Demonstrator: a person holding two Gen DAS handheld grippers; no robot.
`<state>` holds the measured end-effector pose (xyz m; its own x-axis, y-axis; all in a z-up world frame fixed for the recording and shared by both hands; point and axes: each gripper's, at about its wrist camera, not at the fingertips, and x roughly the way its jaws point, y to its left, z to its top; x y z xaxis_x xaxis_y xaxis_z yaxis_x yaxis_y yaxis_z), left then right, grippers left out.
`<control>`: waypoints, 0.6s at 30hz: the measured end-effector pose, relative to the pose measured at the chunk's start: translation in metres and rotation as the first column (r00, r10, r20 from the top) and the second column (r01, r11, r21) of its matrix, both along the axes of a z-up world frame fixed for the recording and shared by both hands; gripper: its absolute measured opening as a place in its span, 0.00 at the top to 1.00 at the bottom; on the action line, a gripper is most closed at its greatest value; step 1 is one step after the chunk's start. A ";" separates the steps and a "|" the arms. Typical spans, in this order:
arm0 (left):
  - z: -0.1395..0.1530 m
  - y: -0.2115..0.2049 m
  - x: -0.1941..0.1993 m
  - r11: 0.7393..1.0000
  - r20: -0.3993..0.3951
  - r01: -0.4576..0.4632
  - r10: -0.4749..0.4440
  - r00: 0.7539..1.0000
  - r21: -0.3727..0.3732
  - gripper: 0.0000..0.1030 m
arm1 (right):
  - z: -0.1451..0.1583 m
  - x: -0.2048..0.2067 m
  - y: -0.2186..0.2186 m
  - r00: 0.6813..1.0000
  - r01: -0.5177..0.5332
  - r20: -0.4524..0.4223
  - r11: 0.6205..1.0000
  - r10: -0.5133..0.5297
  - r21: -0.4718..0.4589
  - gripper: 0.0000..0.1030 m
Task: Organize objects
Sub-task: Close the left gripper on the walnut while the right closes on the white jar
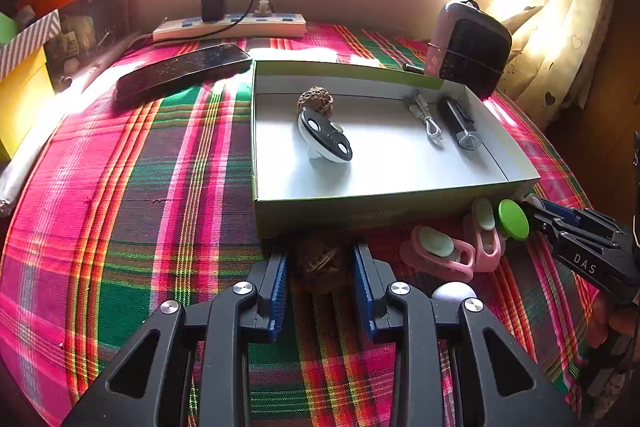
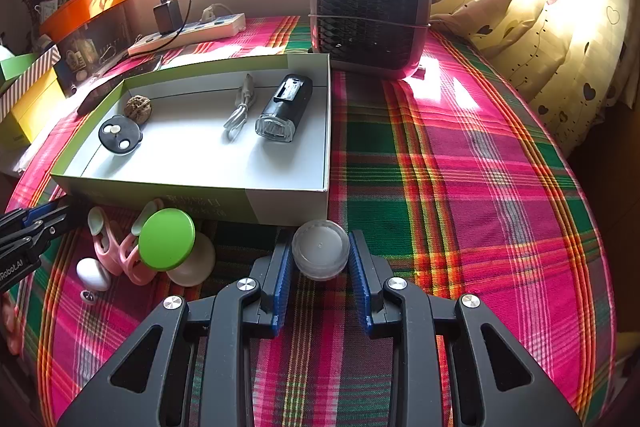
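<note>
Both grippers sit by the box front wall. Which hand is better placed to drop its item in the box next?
Probably left: left gripper grips a walnut at the box wall's middle; right gripper's clear jar is at the corner.

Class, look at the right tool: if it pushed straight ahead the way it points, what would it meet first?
The right tool already grips a small clear round container. Pushed on, that would probably strike the near wall of the open box just behind it.

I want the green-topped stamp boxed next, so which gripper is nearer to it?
Right. The green-topped stamp stands just left of the right gripper. The left gripper sits farther off, beyond the pink clips.
</note>
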<state>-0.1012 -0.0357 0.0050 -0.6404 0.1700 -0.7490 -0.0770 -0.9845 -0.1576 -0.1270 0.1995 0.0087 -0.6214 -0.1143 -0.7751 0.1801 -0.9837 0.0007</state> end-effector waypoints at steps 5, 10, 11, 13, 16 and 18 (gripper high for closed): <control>0.000 0.000 0.000 1.000 0.000 0.000 0.000 1.000 0.000 0.73 | 0.000 0.000 0.000 1.000 0.000 0.000 1.000 0.000 0.001 0.72; 0.000 0.000 0.000 1.000 0.000 0.000 0.000 1.000 -0.001 0.73 | 0.000 0.000 0.000 1.000 0.000 0.000 1.000 0.000 0.001 0.72; 0.000 0.000 0.000 1.000 0.000 0.000 0.000 1.000 0.000 0.73 | 0.000 0.000 0.000 1.000 0.000 0.000 1.000 0.000 0.000 0.72; 0.000 0.000 0.000 1.000 0.000 0.000 0.000 1.000 0.001 0.73 | 0.000 0.000 0.000 1.000 0.000 0.000 1.000 0.000 0.000 0.72; 0.000 0.000 0.000 1.000 0.000 0.000 0.000 1.000 -0.002 0.73 | 0.000 0.000 0.000 1.000 -0.001 0.000 1.000 0.001 0.001 0.72; 0.000 -0.001 0.000 1.000 0.000 0.000 0.000 1.000 -0.006 0.73 | 0.000 0.000 0.000 1.000 -0.002 0.000 1.000 0.002 -0.001 0.72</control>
<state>-0.1008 -0.0362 0.0050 -0.6407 0.1655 -0.7498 -0.0766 -0.9854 -0.1520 -0.1267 0.1998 0.0090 -0.6212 -0.1161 -0.7750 0.1823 -0.9832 0.0012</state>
